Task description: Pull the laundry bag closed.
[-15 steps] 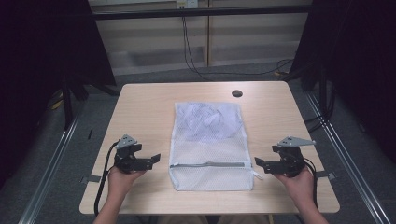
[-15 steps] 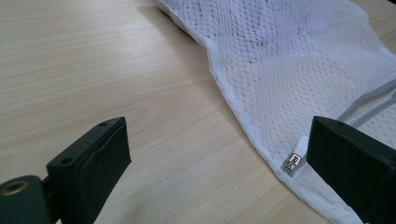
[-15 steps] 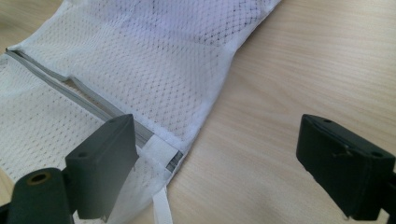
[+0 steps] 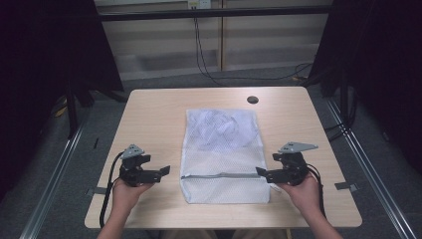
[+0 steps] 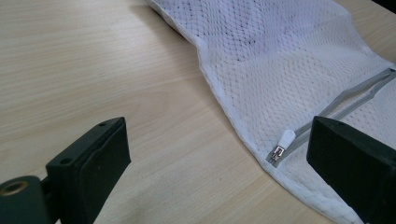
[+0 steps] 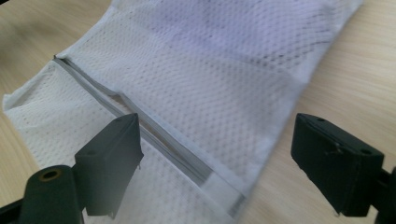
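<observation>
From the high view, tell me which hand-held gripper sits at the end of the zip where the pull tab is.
The left hand-held gripper: its own view shows the white pull tab of the mesh bag between its open jaws.

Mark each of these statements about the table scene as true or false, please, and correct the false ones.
1. The mesh bag lies flat on the table. True.
2. The left gripper holds the zipper pull. False: its jaws are open, and the pull lies untouched between them in the left gripper view.
3. The zipper runs across the bag near the person's end. True.
4. The right gripper is shut on the bag's edge. False: it is open, beside the bag.
5. The bag is black. False: it is white mesh with a grey zipper.
</observation>
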The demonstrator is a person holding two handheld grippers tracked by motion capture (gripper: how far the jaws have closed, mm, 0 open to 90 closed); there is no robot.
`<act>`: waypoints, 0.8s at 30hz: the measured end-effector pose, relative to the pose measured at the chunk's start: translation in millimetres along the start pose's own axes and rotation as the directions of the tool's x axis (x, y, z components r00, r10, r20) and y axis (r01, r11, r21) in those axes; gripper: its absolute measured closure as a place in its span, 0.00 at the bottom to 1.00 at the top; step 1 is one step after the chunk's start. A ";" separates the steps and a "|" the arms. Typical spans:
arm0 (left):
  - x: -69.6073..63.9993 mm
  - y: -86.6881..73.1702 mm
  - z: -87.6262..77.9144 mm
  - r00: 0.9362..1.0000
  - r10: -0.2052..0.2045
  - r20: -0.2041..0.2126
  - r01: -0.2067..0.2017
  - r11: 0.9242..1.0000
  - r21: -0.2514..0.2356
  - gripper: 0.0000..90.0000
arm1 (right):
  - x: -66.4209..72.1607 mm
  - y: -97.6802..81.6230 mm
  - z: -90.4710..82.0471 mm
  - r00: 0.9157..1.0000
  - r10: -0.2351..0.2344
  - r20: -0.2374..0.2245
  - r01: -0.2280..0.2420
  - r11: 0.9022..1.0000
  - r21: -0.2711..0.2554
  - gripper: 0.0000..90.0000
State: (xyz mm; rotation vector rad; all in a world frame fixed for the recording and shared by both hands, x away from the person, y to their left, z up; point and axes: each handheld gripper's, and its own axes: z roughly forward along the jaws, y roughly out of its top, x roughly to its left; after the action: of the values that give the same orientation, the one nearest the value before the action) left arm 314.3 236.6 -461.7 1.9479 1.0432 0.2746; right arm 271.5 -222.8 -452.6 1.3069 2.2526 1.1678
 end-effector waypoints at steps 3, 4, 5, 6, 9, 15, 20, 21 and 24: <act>1.3 -0.4 -2.6 1.000 -0.006 0.004 0.006 1.000 -0.003 0.06 | 8.3 6.5 11.9 1.000 0.010 -0.026 -0.010 1.000 0.019 0.17; 1.4 -0.6 -3.2 1.000 -0.005 0.005 0.005 1.000 0.000 0.06 | 11.9 8.6 15.6 1.000 0.002 -0.027 -0.002 1.000 0.026 0.17; 1.6 -0.9 -3.8 1.000 -0.005 0.009 0.005 1.000 0.003 0.06 | 14.9 10.6 18.9 0.999 -0.008 -0.031 0.009 0.999 0.032 0.17; 1.6 -0.9 -3.8 1.000 -0.005 0.009 0.005 1.000 0.003 0.06 | 14.9 10.6 18.9 0.999 -0.008 -0.031 0.009 0.999 0.032 0.17; 1.6 -1.5 -5.9 1.000 -0.003 0.011 0.003 1.000 0.007 0.06 | 25.9 17.2 30.0 0.999 -0.010 -0.048 0.011 0.999 0.034 0.17; 2.0 -1.3 -9.0 1.000 -0.001 0.012 0.001 1.000 0.003 0.07 | 38.4 26.3 39.5 0.998 -0.021 -0.066 0.024 0.999 0.047 0.17; 1.8 -0.9 -8.8 1.000 -0.008 0.028 0.008 1.000 -0.006 0.07 | 53.2 34.8 49.9 0.996 -0.033 -0.079 0.037 0.998 0.055 0.17; 1.6 -0.9 -8.7 0.999 -0.009 0.032 0.010 1.000 -0.004 0.07 | 55.5 35.7 51.8 0.996 -0.033 -0.080 0.038 0.998 0.057 0.17; 1.2 -1.0 -9.2 0.999 -0.009 0.035 0.009 1.000 -0.006 0.07 | 62.3 38.0 58.4 0.996 -0.038 -0.087 0.043 0.997 0.065 0.17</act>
State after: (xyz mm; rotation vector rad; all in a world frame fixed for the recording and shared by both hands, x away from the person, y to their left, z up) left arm 309.5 243.3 -457.3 1.9354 1.0271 0.2375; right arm 294.4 -132.1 -451.5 1.2516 2.3864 1.1652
